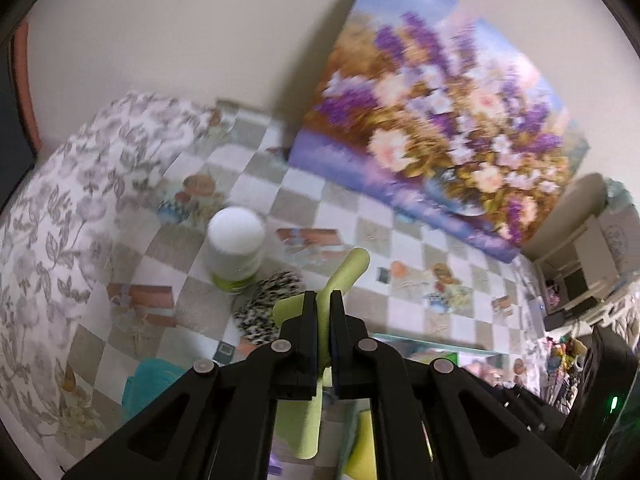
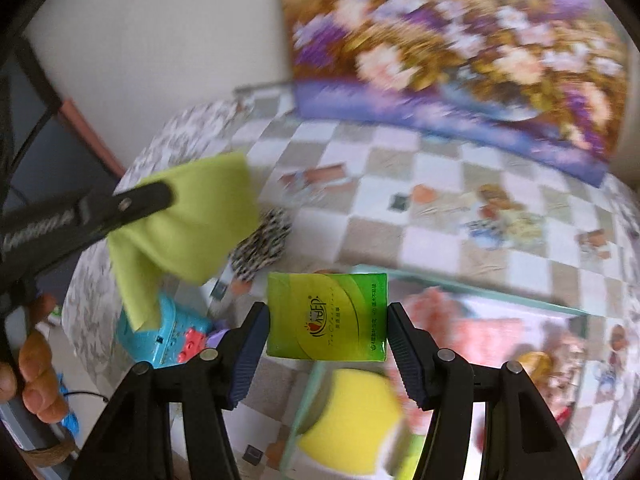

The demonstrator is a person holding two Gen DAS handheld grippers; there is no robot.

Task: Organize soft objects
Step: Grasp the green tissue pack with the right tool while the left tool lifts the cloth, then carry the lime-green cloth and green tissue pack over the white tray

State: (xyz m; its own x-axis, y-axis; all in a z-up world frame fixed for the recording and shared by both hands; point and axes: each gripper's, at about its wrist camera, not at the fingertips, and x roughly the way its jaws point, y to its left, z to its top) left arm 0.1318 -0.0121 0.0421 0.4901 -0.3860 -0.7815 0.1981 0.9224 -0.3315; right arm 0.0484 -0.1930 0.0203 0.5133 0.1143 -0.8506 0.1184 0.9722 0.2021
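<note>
Left gripper (image 1: 323,300) fingers pinched tight on lime-green cloth (image 2: 188,220), hanging above the checkered bench (image 1: 400,240). Right gripper (image 2: 328,316) fingers half spread, clamped on either side of green tissue pack (image 2: 327,316), above yellow sponge (image 2: 352,416).

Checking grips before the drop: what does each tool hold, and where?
Left tool: shut on the green cloth, pinched at a fold near its upper edge. Right tool: green tissue pack, clamped across its two side edges.
</note>
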